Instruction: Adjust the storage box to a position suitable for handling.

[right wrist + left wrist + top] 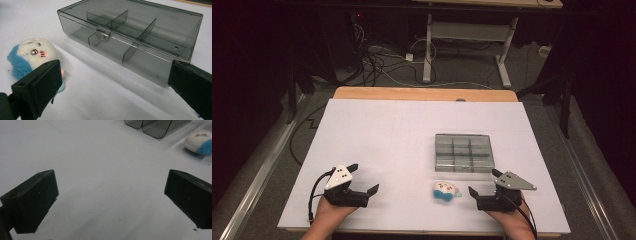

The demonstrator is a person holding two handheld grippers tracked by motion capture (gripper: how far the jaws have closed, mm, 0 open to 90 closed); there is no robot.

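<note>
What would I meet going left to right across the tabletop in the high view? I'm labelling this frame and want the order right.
Left gripper → plush toy → right gripper. The compartment box sits farther back, overlapping the toy and the right gripper sideways, so it is left unranked.

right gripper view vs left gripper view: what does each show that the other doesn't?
Right gripper view alone: the box's latch, its inner dividers and closed lid, plus the plush toy's face, with the right tongs open.
Left gripper view alone: a wide bare stretch of white table cover between the open left tongs.
Both: the smoky plastic box and the white-and-blue toy, lying apart on the cover.
</note>
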